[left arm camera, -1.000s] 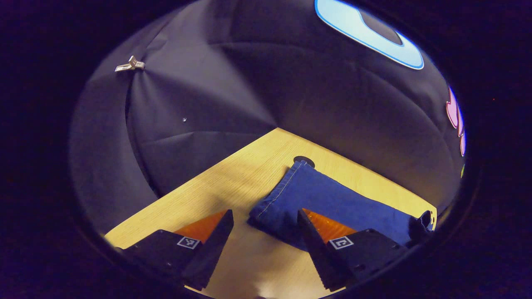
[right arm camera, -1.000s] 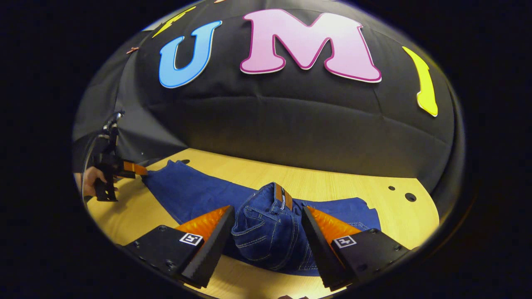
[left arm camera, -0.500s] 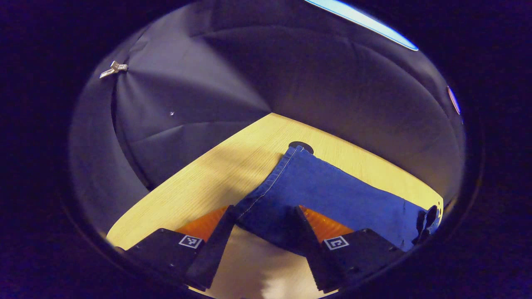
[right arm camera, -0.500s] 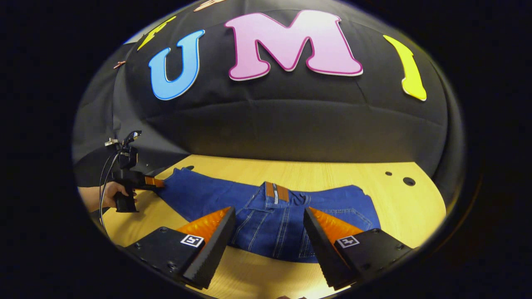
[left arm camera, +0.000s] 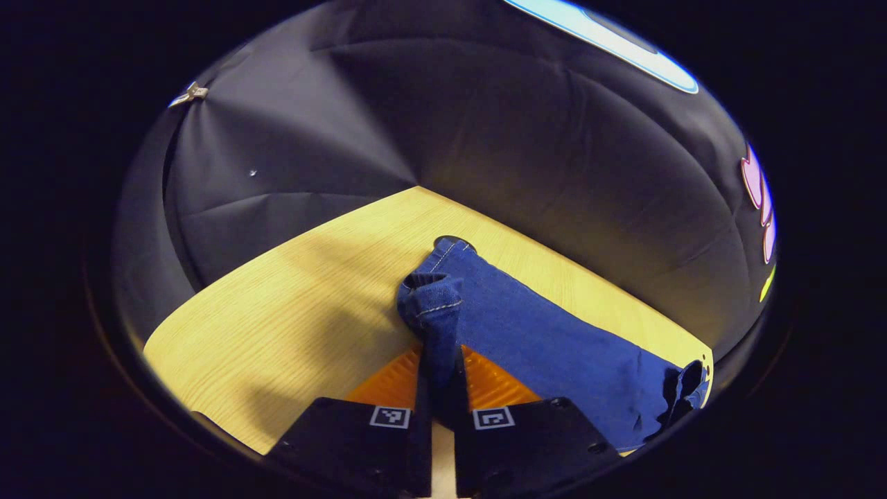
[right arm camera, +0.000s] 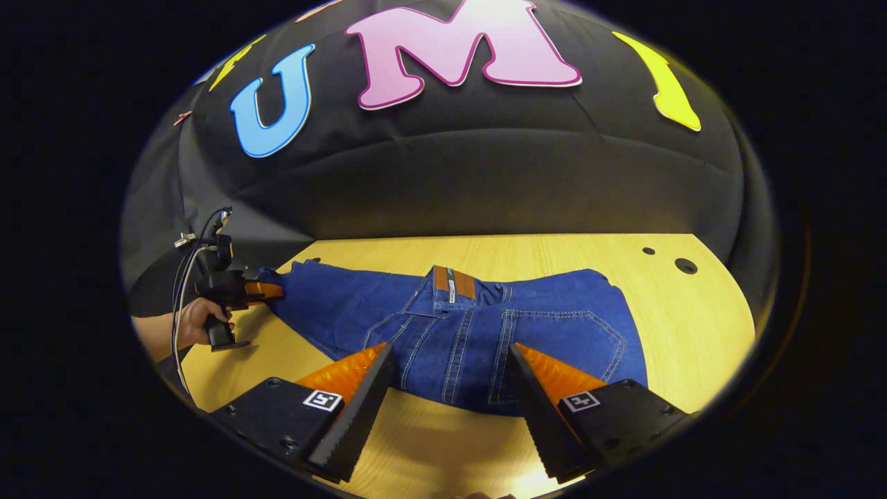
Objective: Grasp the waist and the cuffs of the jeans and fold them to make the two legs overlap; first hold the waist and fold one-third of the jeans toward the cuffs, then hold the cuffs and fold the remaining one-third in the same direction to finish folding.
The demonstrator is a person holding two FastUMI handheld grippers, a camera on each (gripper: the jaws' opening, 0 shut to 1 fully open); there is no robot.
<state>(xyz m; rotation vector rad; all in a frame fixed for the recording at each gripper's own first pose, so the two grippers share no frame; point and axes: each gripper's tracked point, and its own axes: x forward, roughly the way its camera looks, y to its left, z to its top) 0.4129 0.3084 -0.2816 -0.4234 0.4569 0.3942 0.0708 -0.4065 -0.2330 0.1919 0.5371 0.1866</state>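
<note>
Blue jeans (right arm camera: 457, 326) lie across the wooden table (right arm camera: 693, 326), waist part folded over the legs, a brown patch (right arm camera: 450, 281) facing up. My right gripper (right arm camera: 450, 353) hovers open over the near edge of that fold with nothing between its fingers. In the left gripper view the leg (left arm camera: 554, 339) runs off to the right and its cuff (left arm camera: 431, 298) bunches up just ahead of my left gripper (left arm camera: 440, 388), which is shut on the cuff end. The right gripper view shows that left gripper (right arm camera: 239, 291) at the far left, held by a hand (right arm camera: 190, 322).
Two small round holes (right arm camera: 684, 265) sit in the table at the back right, and another hole (left arm camera: 454, 242) lies just beyond the cuff. The black cloth wall closes the table's far sides. Bare wood (left arm camera: 277, 319) spreads left of the cuff.
My left gripper went from open to shut on the cuff, which now bunches up. The raised waist fold has dropped flat, and my right gripper, still open, has drawn back.
</note>
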